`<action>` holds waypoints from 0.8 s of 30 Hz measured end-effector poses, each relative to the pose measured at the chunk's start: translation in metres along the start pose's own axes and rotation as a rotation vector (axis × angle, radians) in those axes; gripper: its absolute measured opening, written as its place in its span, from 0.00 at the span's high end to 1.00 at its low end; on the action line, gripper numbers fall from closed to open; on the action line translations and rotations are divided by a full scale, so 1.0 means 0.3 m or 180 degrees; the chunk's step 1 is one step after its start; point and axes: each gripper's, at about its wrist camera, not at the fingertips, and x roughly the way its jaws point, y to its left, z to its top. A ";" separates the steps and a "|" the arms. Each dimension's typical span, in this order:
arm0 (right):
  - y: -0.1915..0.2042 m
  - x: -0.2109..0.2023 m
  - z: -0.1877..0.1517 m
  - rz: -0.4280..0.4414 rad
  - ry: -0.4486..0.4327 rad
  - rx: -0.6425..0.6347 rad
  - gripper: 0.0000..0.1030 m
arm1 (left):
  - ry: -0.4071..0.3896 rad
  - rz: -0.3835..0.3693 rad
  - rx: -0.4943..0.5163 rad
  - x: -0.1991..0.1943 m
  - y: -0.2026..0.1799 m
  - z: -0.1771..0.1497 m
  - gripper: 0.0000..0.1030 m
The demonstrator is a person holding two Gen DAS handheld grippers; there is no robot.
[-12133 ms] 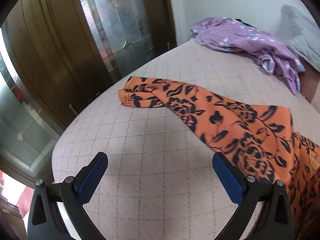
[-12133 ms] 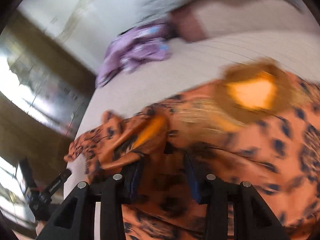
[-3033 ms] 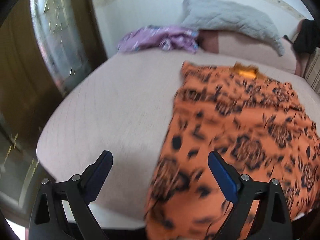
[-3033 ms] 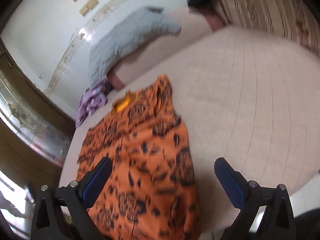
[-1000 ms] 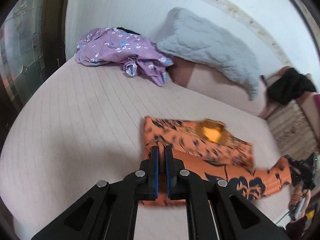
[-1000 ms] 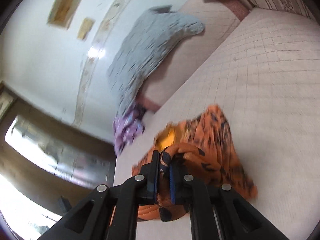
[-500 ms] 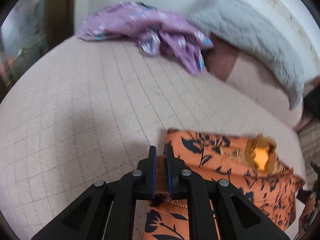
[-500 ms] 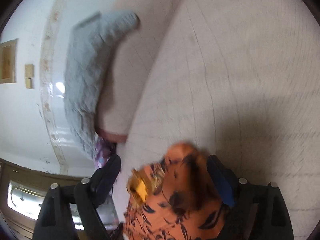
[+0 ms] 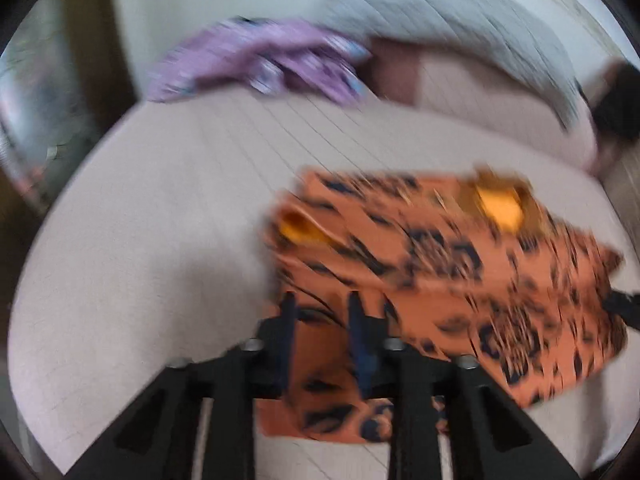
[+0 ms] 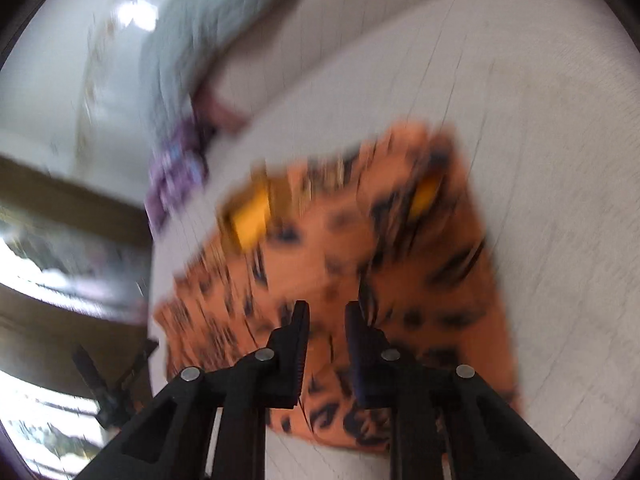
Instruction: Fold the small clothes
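orange garment [image 9: 460,272], black floral print, lying folded over on the bed [image 9: 152,216]; a yellow patch at its far edge, a second yellow patch near the folded corner. both views are blurred.

your left gripper [image 9: 322,312]: jaws slightly parted, a narrow gap between the blue pads, cloth visible in the gap; you cannot tell whether the pads touch the fabric. it sits over the near left corner of the garment.

your right gripper [image 10: 326,320]: jaws likewise a little apart, poised over the near edge of the orange garment [image 10: 360,264], nothing clearly pinched.

beyond the garment: quilted pale pink bed cover [image 10: 560,160] on all sides.

further out: purple garment [image 9: 264,64], crumpled at the far left of the bed, well apart from the orange one.

beside it: grey pillow [image 9: 460,28] along the head of the bed, against a white wall.
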 end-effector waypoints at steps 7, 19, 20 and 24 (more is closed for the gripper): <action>0.018 0.157 -0.004 -0.0231 0.0185 -0.0239 0.83 | 0.0192 -0.0015 0.0383 0.138 -0.089 0.067 0.85; 0.035 0.146 0.209 0.0049 -0.0943 -0.0170 0.81 | -0.0060 -0.0565 -0.0433 0.254 -0.036 0.244 0.84; 0.029 0.138 0.223 0.0093 -0.1023 -0.0141 0.81 | -0.0107 -0.0553 -0.0570 0.254 -0.007 0.250 0.84; 0.035 0.106 0.245 0.0218 -0.1148 -0.0117 0.81 | -0.0106 -0.0446 -0.0656 0.243 0.020 0.251 0.82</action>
